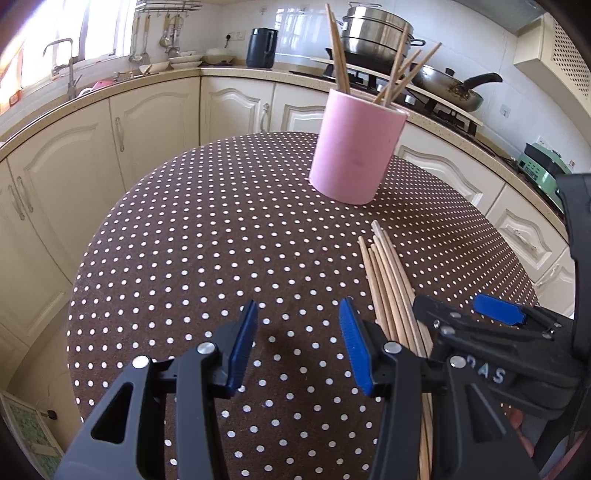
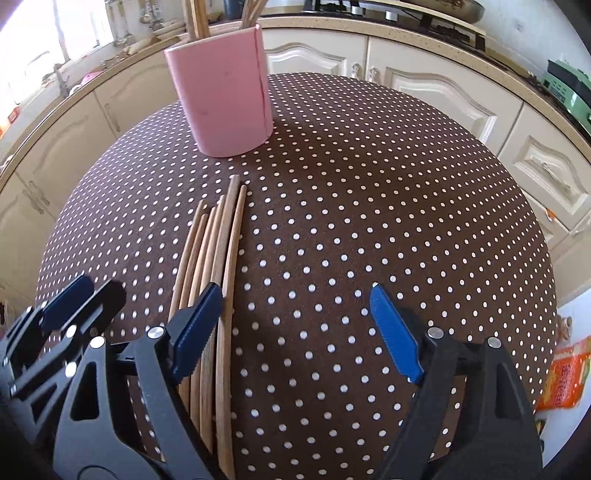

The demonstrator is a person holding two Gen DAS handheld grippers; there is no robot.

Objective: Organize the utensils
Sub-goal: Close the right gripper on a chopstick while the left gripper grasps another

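Note:
A pink cylindrical holder (image 1: 354,147) (image 2: 225,96) stands upright on the far part of a round table with a brown dotted cloth (image 1: 221,240) (image 2: 369,184). Several wooden chopsticks (image 1: 340,55) lean inside it. Several more loose chopsticks (image 1: 388,280) (image 2: 218,240) lie side by side in front of the holder. My left gripper (image 1: 299,343) (image 2: 92,299) is open over bare cloth, just left of the bundle. My right gripper (image 2: 295,325) (image 1: 458,310) is open wide; its left finger sits over the bundle and its right finger over bare cloth.
Cream cabinets curve around behind the table. On the counter are a stove with a steel pot (image 1: 376,33), a frying pan (image 1: 450,88), a dark kettle (image 1: 262,48), a faucet (image 1: 62,62) and a green appliance (image 1: 543,166). An orange packet (image 2: 565,376) lies past the table's right edge.

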